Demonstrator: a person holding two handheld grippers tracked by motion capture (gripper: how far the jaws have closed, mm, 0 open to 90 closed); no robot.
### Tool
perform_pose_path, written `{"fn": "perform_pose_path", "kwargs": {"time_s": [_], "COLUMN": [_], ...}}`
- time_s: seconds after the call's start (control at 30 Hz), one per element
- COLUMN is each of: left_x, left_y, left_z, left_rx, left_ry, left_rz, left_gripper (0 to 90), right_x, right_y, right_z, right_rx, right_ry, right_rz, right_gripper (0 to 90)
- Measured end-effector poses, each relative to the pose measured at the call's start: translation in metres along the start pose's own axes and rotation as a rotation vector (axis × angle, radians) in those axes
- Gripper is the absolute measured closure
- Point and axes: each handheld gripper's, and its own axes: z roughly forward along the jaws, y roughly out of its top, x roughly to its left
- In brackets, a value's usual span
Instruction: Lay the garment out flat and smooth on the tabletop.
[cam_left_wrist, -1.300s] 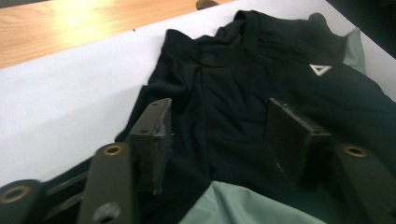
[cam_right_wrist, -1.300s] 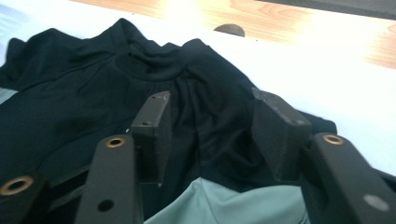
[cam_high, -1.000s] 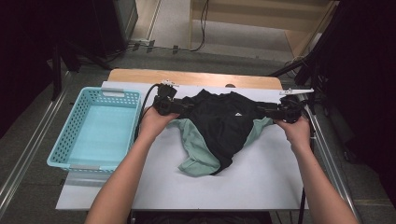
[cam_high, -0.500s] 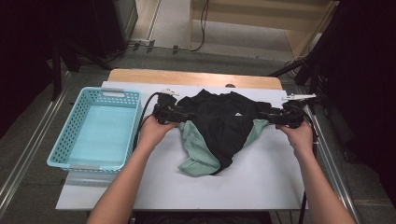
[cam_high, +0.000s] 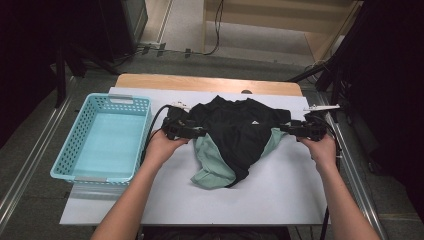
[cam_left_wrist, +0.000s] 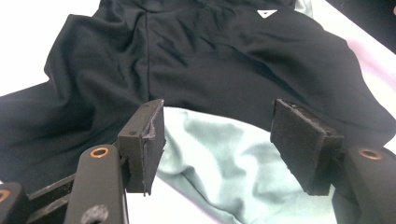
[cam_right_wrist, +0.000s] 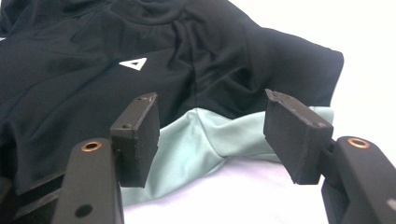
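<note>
White sheeting covers the table (cam_high: 280, 200), whose wooden far edge shows at the top centre of the high view, with dark floor and cables beyond it. At the left of the table sits a turquoise basket (cam_high: 65, 160) with perforated walls.

Across the middle of the table lies a black garment (cam_high: 240, 130) with a pale green lining (cam_high: 212, 167), which shows along its lower edge and hangs toward the bottom centre of the frame. A small white triangular logo (cam_high: 254, 122) sits near the garment's middle. In the left gripper view the logo (cam_left_wrist: 266, 13) is at the upper right, and in the right gripper view it (cam_right_wrist: 133, 63) is at the upper left. No letters can be read on it or elsewhere.

The left hand-held gripper (cam_high: 197, 133) rests at the garment's left edge. Its jaws stand well apart in the left gripper view, with the green lining (cam_left_wrist: 219, 158) lying between and below the pads (cam_left_wrist: 144, 144), untouched by them.

The right hand-held gripper (cam_high: 285, 129) sits at the garment's right edge. Its jaws are likewise spread wide, with lining (cam_right_wrist: 205, 140) and the black hem (cam_right_wrist: 233, 88) ahead of the gap, and nothing is clamped.
</note>
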Motion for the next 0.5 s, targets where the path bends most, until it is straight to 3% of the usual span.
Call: {"fn": "perform_pose_path", "kwargs": {"time_s": [0.33,0.5], "left_x": [-0.003,-0.008], "left_y": [-0.012,-0.016], "left_z": [0.0,-0.002], "left_rx": [0.005,0.014], "left_ry": [0.007,0.01], "left_rz": [-0.002,0.016], "left_gripper": [36.5,36.5], "right_x": [-0.017,-0.025], "right_y": [-0.002,-0.001], "right_z": [-0.003,-0.003], "right_rx": [-0.006,-0.012], "right_ry": [-0.036,-0.044], "right_rz": [0.025,0.051], "right_gripper": [35.7,36.3]}}
